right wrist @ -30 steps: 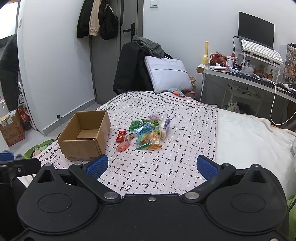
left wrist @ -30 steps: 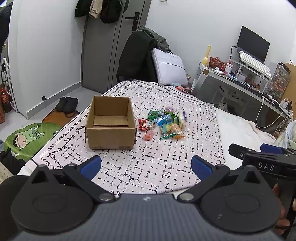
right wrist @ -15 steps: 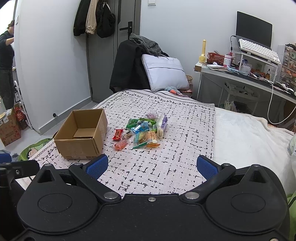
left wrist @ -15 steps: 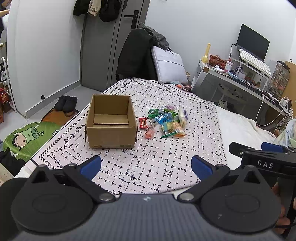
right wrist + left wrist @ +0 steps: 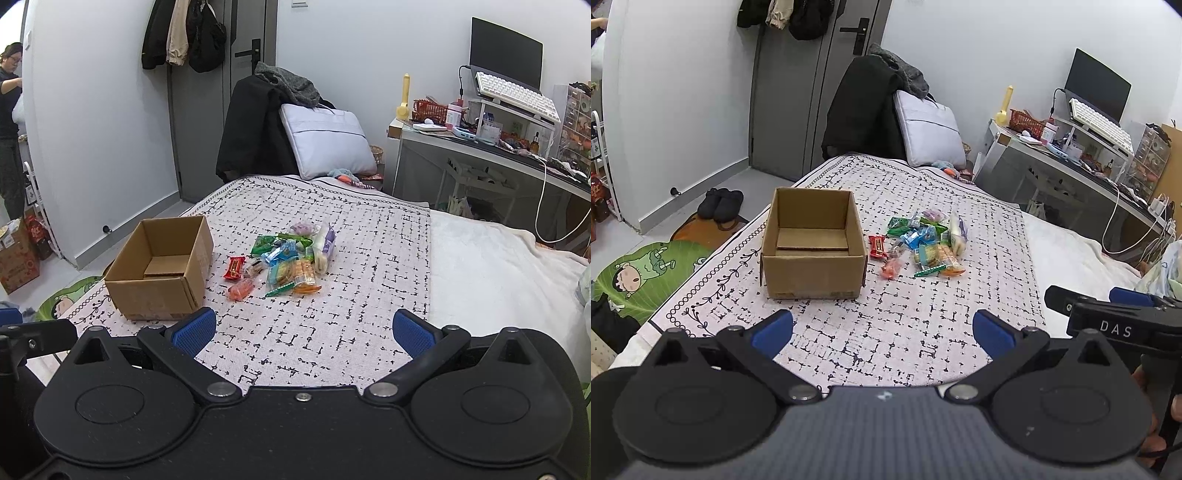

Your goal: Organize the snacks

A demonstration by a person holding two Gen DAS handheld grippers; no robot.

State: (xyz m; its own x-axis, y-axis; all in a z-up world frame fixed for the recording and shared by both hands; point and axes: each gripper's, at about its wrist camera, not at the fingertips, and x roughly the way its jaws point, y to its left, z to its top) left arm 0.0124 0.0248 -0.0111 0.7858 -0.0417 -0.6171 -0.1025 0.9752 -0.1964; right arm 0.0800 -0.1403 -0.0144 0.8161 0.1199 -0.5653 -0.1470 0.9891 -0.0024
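An open cardboard box [image 5: 812, 243] [image 5: 162, 267] stands on the patterned bedspread [image 5: 905, 317] [image 5: 314, 332], with nothing in it. Just right of it lies a pile of wrapped snacks [image 5: 923, 243] [image 5: 288, 258]: a red bar, an orange pack, green, blue and purple packets. My left gripper [image 5: 882, 330] hangs open above the near edge of the bed, well short of the box. My right gripper [image 5: 303, 330] is open too, equally far back from the pile. Neither holds anything. The right gripper [image 5: 1115, 317] also shows at the right edge of the left wrist view.
A chair draped with a dark coat [image 5: 255, 125] and a grey cushion [image 5: 328, 144] stand at the far end of the bed. A cluttered desk [image 5: 498, 147] is on the right. Shoes [image 5: 720, 201] and a green mat [image 5: 646, 273] lie on the floor left. A person [image 5: 9, 129] stands far left.
Both grippers have moved a little forward toward the box and the snacks, which appear slightly larger. Both stay open. Nothing on the bed has moved.
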